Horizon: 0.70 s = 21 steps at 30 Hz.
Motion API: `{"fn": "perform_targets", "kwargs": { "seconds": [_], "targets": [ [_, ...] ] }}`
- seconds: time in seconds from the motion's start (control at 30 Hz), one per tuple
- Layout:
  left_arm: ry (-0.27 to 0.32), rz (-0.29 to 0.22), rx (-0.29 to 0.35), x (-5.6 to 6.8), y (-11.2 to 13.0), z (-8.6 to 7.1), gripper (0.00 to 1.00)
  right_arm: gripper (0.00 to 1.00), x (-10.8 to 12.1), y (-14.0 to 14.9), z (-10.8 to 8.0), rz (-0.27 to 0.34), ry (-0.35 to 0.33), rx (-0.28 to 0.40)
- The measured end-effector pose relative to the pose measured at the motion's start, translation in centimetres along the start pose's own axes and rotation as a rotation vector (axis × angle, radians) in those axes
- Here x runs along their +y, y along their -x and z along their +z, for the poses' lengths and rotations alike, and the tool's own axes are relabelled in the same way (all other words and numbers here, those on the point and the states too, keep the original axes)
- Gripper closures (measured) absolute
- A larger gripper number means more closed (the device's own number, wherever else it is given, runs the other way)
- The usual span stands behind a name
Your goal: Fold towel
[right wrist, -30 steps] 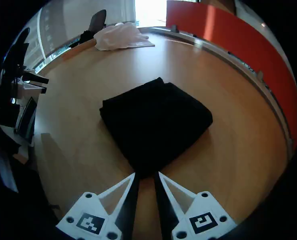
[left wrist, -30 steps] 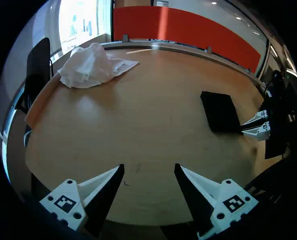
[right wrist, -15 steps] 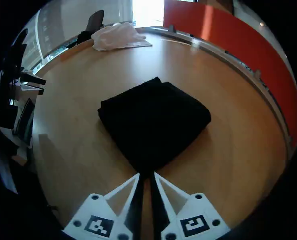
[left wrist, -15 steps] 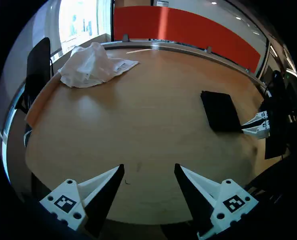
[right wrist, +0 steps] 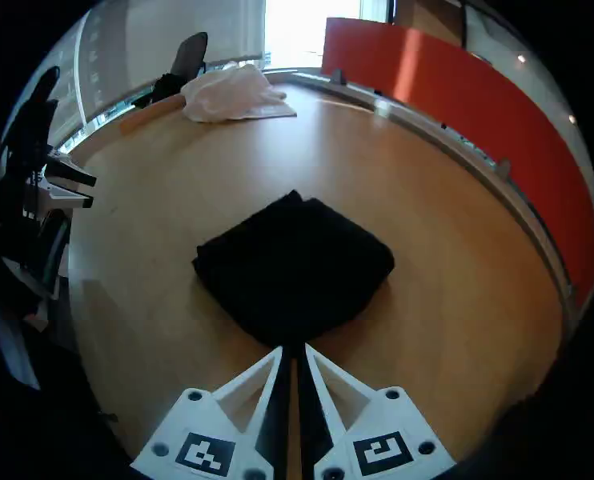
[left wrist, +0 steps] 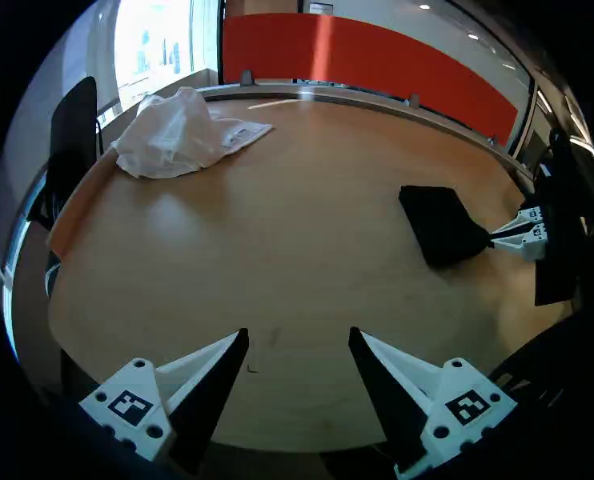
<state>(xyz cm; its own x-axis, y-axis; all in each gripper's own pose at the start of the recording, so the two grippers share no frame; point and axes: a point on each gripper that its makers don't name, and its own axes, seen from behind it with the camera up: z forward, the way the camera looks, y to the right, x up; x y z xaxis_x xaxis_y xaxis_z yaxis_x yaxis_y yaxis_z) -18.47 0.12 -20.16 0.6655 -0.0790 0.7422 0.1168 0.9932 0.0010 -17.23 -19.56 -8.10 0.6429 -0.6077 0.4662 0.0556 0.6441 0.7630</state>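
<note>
A folded black towel (right wrist: pixel 297 268) lies on the round wooden table (right wrist: pixel 425 240). My right gripper (right wrist: pixel 291 350) is shut on its near corner. In the left gripper view the same black towel (left wrist: pixel 437 220) sits at the right, its corner drawn to a point and slightly raised where the right gripper (left wrist: pixel 493 236) pinches it. My left gripper (left wrist: pixel 299 336) stands open over bare wood near the table's front edge, nothing between its fingers. The right gripper view shows that left gripper (right wrist: pixel 87 190) far off at the left edge.
A crumpled white cloth (left wrist: pixel 169 132) lies on a sheet of paper at the far left of the table, also visible as a white cloth (right wrist: pixel 229 92). A red panel (left wrist: pixel 361 56) runs behind the table's far rim. A black chair (left wrist: pixel 73 136) stands at the left.
My right gripper's fingers closed from a narrow gap onto the black towel's corner and drew back, pulling the corner up to a point. The left gripper stayed put.
</note>
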Motion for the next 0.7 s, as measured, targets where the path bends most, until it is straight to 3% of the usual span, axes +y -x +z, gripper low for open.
{"fn": "perform_targets", "kwargs": {
  "seconds": [0.43, 0.7],
  "targets": [
    [0.018, 0.026, 0.034, 0.9, -1.7, -0.2, 0.07, 0.95, 4.9, -9.6, -4.7, -0.061, 0.072, 0.143],
    [0.030, 0.034, 0.052, 1.6, -2.5, -0.4, 0.07, 0.95, 8.0, -13.3, -8.3, -0.077, 0.119, 0.204]
  ]
}}
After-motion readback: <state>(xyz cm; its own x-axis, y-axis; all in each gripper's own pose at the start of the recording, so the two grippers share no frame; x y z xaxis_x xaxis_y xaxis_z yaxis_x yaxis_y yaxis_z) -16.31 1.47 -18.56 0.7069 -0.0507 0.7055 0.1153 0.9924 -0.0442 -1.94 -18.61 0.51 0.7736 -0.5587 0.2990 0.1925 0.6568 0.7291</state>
